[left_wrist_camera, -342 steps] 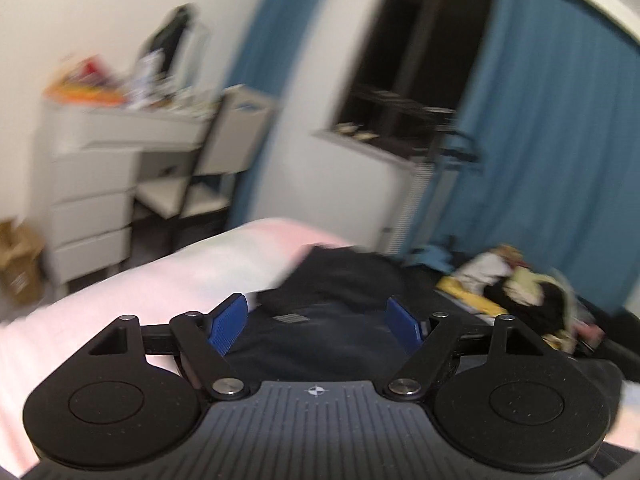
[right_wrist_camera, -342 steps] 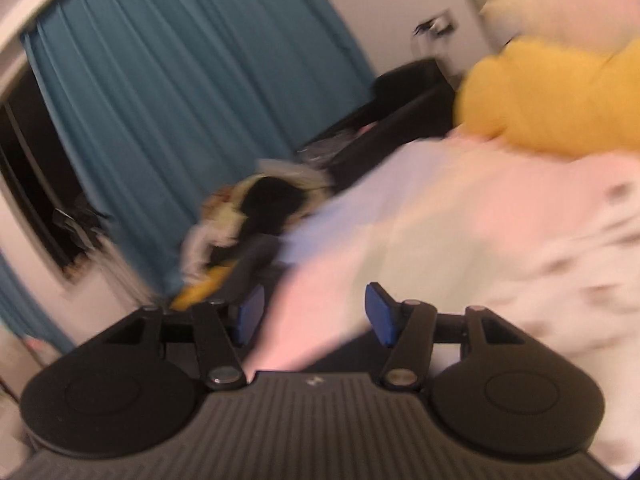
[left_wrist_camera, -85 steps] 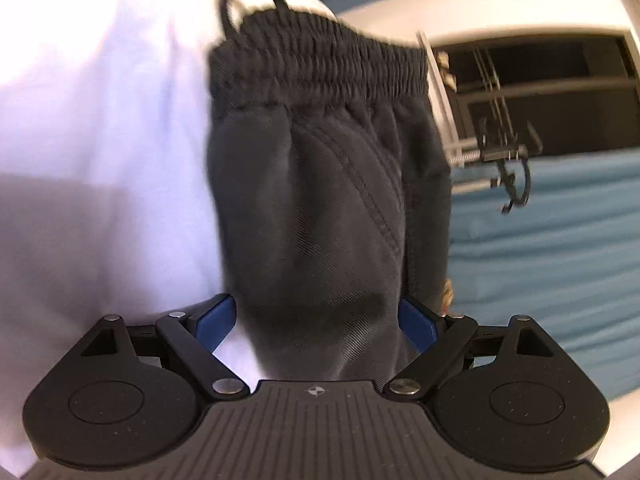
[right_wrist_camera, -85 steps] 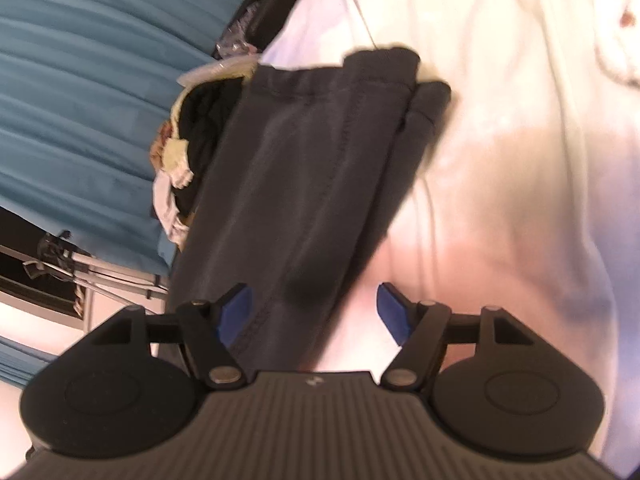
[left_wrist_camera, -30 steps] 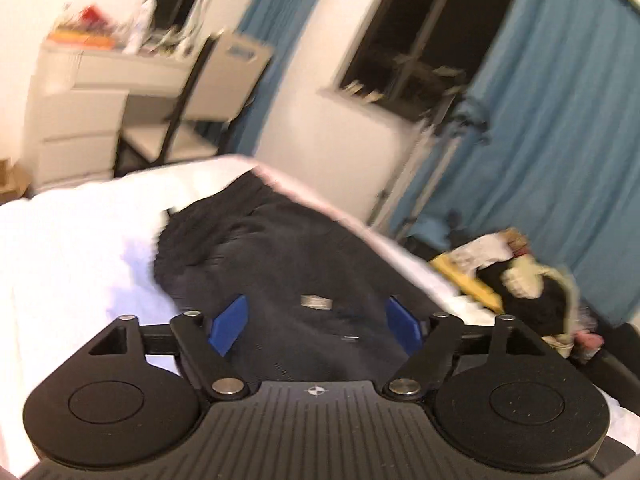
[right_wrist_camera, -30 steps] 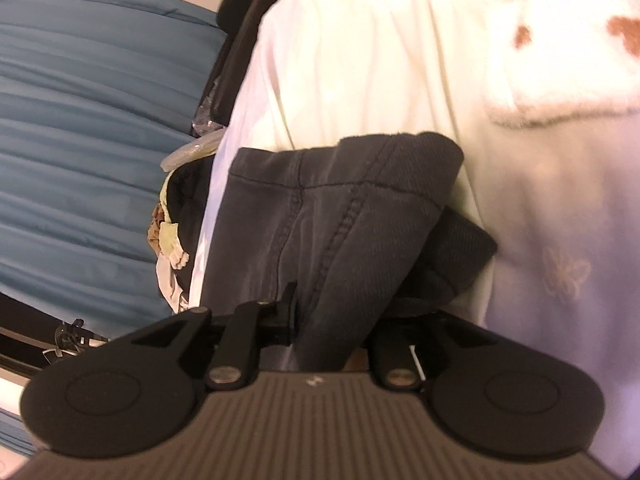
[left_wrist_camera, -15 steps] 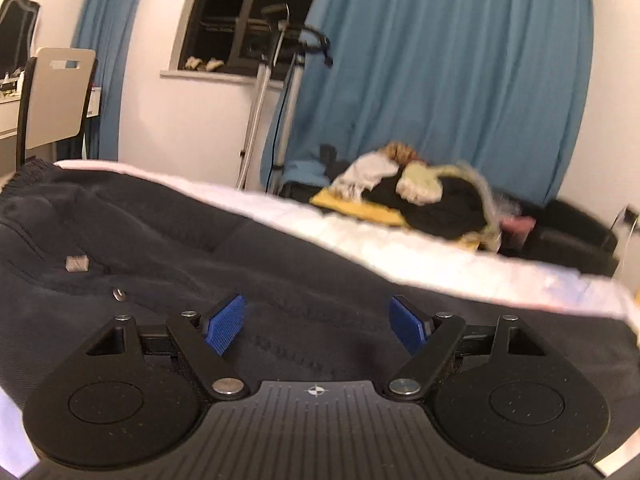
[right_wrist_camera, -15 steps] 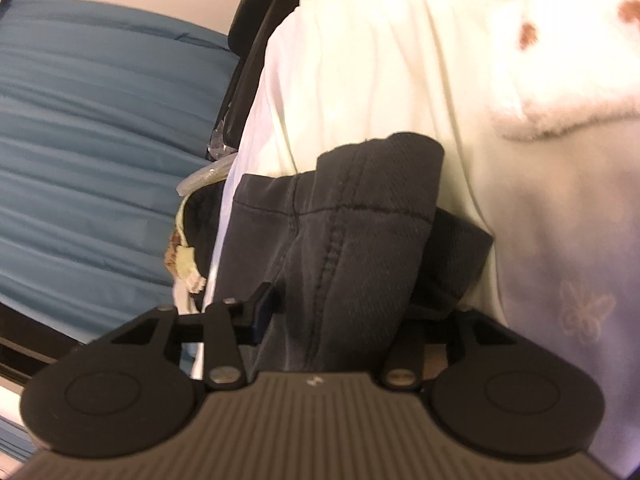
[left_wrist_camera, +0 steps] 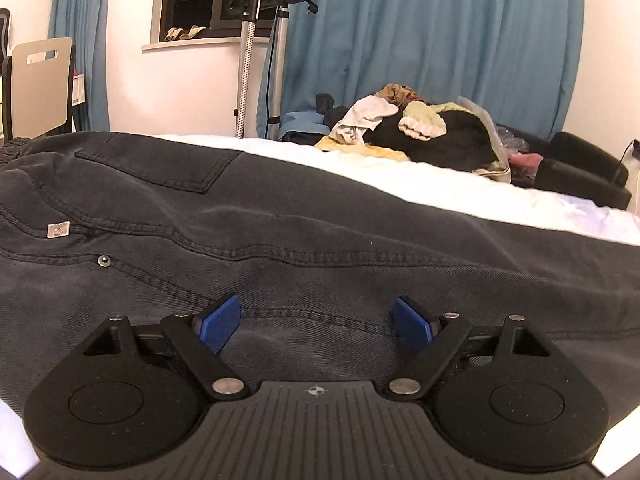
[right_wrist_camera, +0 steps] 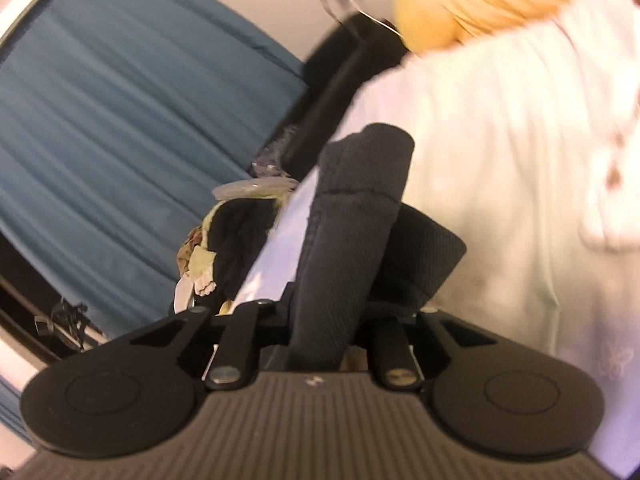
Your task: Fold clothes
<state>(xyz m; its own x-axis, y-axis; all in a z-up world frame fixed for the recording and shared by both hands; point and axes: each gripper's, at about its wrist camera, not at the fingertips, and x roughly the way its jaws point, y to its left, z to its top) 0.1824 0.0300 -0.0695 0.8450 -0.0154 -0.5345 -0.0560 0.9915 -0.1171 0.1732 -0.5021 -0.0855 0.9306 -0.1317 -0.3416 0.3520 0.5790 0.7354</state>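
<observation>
Dark grey trousers (left_wrist_camera: 320,216) lie spread across the white bed sheet (left_wrist_camera: 440,188), back pocket and rivet at the left. My left gripper (left_wrist_camera: 316,322) hovers low over the trouser leg, its jaws wide and still opening, the blue pads (left_wrist_camera: 220,322) not pressing on the cloth. In the right wrist view the trouser cuff (right_wrist_camera: 356,208) stands up from between the fingers of my right gripper (right_wrist_camera: 320,320), lifted off the sheet (right_wrist_camera: 500,160). Its jaws are closing on that cuff, and the fabric hides the pads.
Beyond the bed's far edge sit a pile of mixed clothes (left_wrist_camera: 420,132) and a black armchair (left_wrist_camera: 576,168), in front of blue curtains (left_wrist_camera: 440,40). A stand (left_wrist_camera: 248,40) and a chair (left_wrist_camera: 38,84) are at the left. A yellow pillow (right_wrist_camera: 480,0) and fluffy blanket (right_wrist_camera: 612,160) lie near the cuff.
My left gripper swung right and sank low over the trousers. My right gripper widened for a moment around the cuff, then closed on it again and raised it off the sheet.
</observation>
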